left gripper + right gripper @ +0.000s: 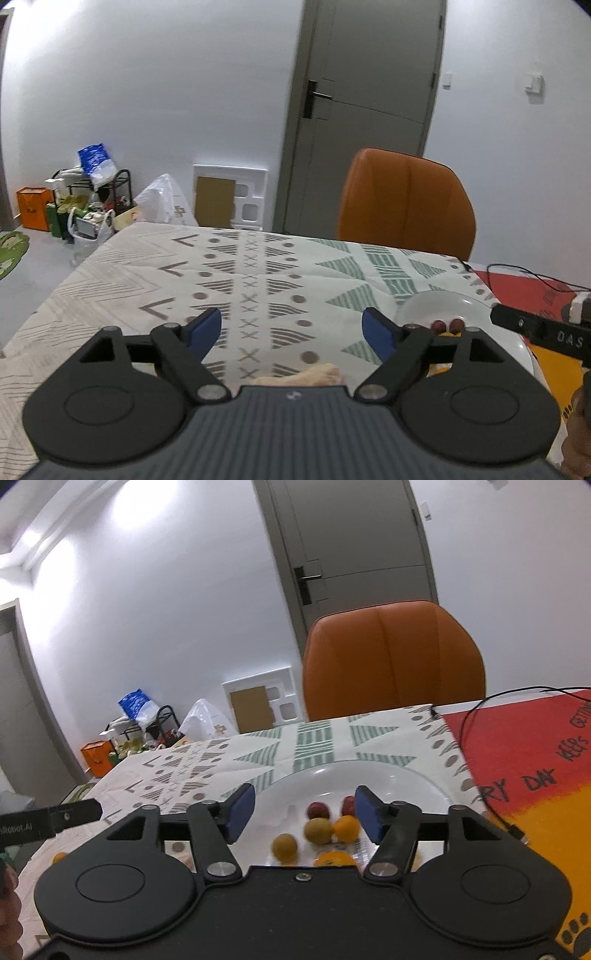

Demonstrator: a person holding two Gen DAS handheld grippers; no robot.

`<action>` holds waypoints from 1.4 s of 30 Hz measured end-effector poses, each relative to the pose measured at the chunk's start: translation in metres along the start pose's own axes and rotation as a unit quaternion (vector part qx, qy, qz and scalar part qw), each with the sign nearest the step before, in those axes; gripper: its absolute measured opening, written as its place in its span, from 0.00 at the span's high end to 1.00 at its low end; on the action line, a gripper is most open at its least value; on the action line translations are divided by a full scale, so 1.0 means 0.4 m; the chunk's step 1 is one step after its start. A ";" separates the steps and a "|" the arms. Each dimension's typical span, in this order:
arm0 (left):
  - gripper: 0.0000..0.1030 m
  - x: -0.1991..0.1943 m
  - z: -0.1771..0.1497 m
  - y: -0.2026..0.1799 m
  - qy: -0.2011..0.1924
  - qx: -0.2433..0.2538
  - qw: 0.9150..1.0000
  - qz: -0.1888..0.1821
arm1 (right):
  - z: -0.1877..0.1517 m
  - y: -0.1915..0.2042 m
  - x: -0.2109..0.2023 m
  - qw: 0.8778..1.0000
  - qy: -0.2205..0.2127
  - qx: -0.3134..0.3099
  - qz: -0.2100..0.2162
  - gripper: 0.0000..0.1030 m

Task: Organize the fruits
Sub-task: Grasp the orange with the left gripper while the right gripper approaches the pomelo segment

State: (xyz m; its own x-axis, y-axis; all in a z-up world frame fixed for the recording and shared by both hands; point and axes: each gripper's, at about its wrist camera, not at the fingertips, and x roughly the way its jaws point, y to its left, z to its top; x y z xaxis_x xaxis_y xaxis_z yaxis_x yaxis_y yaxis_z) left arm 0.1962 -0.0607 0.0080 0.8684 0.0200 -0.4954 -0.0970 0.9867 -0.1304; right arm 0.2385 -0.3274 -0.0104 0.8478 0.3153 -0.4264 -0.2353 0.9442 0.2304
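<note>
White walls, a grey door (365, 74), an orange chair (404, 203) behind the bench, a cluttered black rack (92, 192) on grey floor

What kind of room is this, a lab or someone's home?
Most likely a home dining area: a table with a patterned cloth, an orange chair pulled up to it, and a plate of fruit.

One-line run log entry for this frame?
left gripper: open, empty, over cloth | right gripper: open, empty, over plate | fruits: on plate
</note>
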 end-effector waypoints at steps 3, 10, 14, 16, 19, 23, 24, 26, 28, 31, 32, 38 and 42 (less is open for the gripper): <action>0.20 -0.011 0.001 0.032 -0.002 -0.008 1.000 0.008 | -0.005 0.030 -0.002 1.000 0.001 -0.011 0.009 0.29; 0.20 -0.033 -0.009 0.100 0.000 -0.025 1.000 0.017 | -0.012 0.086 -0.001 0.999 0.001 -0.017 0.031 0.05; 0.20 -0.043 -0.018 0.141 0.001 -0.038 0.999 0.026 | -0.015 0.112 0.002 0.999 0.000 -0.014 0.040 0.00; 0.20 -0.047 -0.022 0.161 0.002 -0.044 0.999 0.031 | -0.018 0.128 0.006 0.999 0.004 -0.016 0.043 0.00; 0.20 -0.053 -0.027 0.189 0.002 -0.052 0.998 0.039 | -0.029 0.152 0.012 0.999 0.011 -0.023 0.043 0.00; 0.20 -0.059 -0.036 0.226 0.005 -0.061 0.997 0.047 | -0.042 0.188 0.021 0.998 0.020 -0.036 0.047 0.00; 0.20 -0.060 -0.037 0.234 0.006 -0.063 0.997 0.049 | -0.045 0.196 0.024 0.998 0.022 -0.039 0.049 0.00; 0.20 -0.063 -0.042 0.252 0.006 -0.067 0.996 0.052 | -0.051 0.216 0.026 0.997 0.026 -0.045 0.051 0.00; 0.20 -0.063 -0.047 0.268 0.008 -0.072 0.996 0.055 | -0.058 0.234 0.036 0.997 0.032 -0.050 0.056 0.00; 0.20 -0.059 -0.053 0.295 0.013 -0.081 0.995 0.059 | -0.070 0.258 0.050 0.996 0.041 -0.058 0.059 0.00; 0.20 -0.057 -0.056 0.303 0.014 -0.084 0.995 0.059 | -0.074 0.266 0.056 0.995 0.045 -0.061 0.060 0.00; 0.20 -0.031 -0.082 0.340 0.027 -0.097 0.993 0.063 | -0.101 0.305 0.097 0.992 0.070 -0.080 0.067 0.00; 0.20 -0.009 -0.098 0.352 0.035 -0.097 0.993 0.063 | -0.119 0.328 0.121 0.990 0.085 -0.092 0.069 0.00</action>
State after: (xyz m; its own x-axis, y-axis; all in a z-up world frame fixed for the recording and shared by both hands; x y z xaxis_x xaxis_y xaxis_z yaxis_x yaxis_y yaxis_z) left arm 0.1602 0.0717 -0.0423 0.8077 0.1238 -0.5765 -0.3016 0.9269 -0.2234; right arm 0.2259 -0.1839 -0.0425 0.7135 0.4389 -0.5462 -0.4391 0.8875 0.1396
